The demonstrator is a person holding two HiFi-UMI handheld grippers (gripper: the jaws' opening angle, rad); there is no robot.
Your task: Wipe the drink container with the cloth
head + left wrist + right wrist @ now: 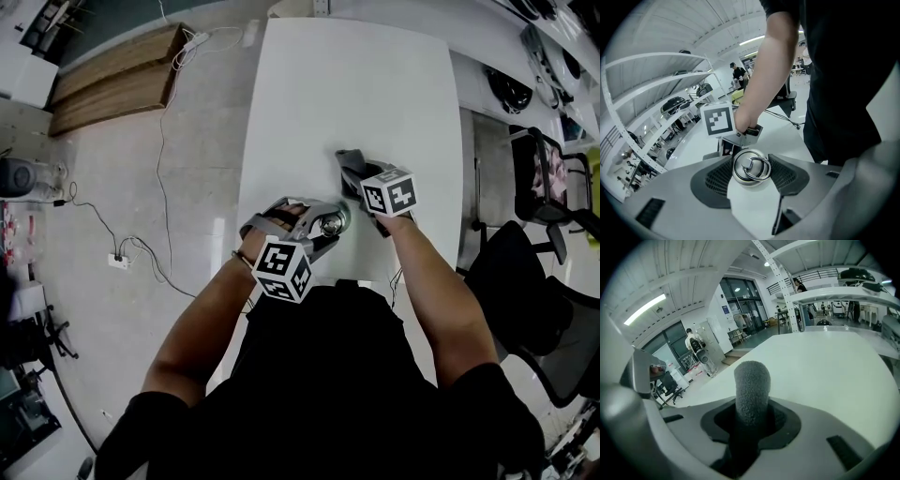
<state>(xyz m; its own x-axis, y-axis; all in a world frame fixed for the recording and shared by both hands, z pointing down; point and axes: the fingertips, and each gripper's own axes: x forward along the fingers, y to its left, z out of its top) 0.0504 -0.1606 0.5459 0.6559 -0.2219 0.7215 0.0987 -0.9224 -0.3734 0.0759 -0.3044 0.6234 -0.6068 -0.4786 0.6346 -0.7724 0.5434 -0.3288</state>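
Observation:
The drink container (332, 222) is a small steel flask with a ring on its lid. My left gripper (319, 226) is shut on it over the near part of the white table (356, 84). In the left gripper view the ringed lid of the container (751, 165) sits clamped between the left gripper's (751, 172) dark pads. A grey cloth (752, 383) sticks up as a folded roll out of my right gripper (751, 420), which is shut on it. In the head view the right gripper (356, 178) sits just right of and beyond the container, and its marker cube (717, 118) shows close behind the lid.
Black office chairs (553, 234) stand to the right of the table. Wooden boards (112, 75) lie on the floor at the far left, with a power strip (119, 261) and its cable nearer. Shelving (553, 56) runs along the far right.

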